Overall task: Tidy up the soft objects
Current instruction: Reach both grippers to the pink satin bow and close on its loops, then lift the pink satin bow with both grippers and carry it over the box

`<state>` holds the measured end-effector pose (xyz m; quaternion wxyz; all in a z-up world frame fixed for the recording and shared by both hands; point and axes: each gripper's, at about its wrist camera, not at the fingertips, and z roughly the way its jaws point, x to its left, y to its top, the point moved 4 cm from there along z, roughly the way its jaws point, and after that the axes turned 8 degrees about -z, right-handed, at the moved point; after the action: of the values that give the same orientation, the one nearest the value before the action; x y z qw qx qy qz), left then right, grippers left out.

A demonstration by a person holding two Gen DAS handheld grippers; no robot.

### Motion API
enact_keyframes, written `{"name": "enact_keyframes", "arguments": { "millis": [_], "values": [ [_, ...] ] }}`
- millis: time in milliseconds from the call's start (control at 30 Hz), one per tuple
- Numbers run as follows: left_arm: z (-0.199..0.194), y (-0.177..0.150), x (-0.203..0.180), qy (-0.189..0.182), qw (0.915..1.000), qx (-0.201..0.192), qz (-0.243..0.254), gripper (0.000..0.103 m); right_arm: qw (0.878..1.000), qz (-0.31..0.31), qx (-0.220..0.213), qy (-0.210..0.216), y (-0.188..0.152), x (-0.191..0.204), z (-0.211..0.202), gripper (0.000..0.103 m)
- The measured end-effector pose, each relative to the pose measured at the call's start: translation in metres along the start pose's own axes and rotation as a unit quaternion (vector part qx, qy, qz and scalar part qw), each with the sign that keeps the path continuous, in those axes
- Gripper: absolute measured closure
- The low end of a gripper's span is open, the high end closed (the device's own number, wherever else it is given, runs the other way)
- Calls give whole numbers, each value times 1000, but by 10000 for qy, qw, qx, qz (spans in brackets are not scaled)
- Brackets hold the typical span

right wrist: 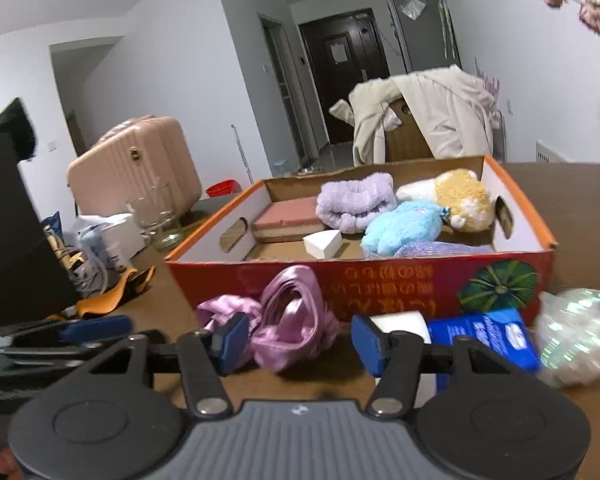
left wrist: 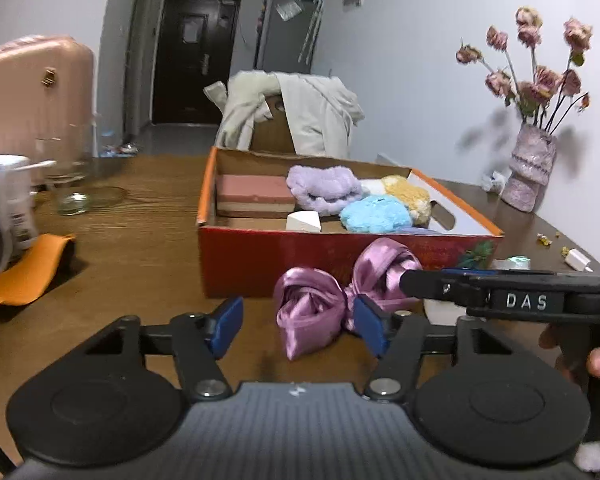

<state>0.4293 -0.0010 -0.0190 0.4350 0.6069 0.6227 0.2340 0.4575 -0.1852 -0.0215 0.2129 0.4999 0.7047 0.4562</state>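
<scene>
A purple satin bow [left wrist: 332, 296] lies on the wooden table just in front of a red cardboard box [left wrist: 284, 256]. My left gripper [left wrist: 300, 326] is open, its blue pads on either side of the bow's left loop. My right gripper [right wrist: 298, 342] is open around the bow [right wrist: 288, 316]; its arm crosses the left wrist view [left wrist: 512, 292]. The box [right wrist: 420, 280] holds a lilac towel [right wrist: 354, 202], a blue plush [right wrist: 402, 228], a yellow plush [right wrist: 466, 200], a pink sponge [right wrist: 286, 220] and a white wedge [right wrist: 323, 243].
An orange cloth [left wrist: 20, 276], glass jar [left wrist: 70, 172] and white packages stand at left. A vase of dried flowers [left wrist: 530, 168] stands at right. A blue packet [right wrist: 488, 340], white roll [right wrist: 400, 324] and crumpled plastic [right wrist: 572, 338] lie by the box.
</scene>
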Motion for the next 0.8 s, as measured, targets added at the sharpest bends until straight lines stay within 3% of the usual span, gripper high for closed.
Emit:
{"name": "enact_keyframes", "arguments": {
  "millis": [167, 333, 467, 567, 800],
  "values": [
    [35, 0, 17, -236, 9992, 264, -166, 51, 9996, -280, -69, 33, 2, 6, 19, 70],
    [45, -8, 26, -668, 9956, 564, -335, 77, 9948, -1006, -97, -122, -8, 25, 22, 75],
    [40, -9, 26, -681, 9956, 545, -333, 80, 9955, -932, -83, 173, -16, 29, 20, 86],
    [39, -10, 30, -690, 9947, 586, -484, 81, 9957, -882, -116, 240, -19, 28, 17, 87],
    [34, -11, 21, -572, 9967, 526, -217, 83, 9945, -1028, -110, 181, -21, 32, 13, 87]
  ]
}}
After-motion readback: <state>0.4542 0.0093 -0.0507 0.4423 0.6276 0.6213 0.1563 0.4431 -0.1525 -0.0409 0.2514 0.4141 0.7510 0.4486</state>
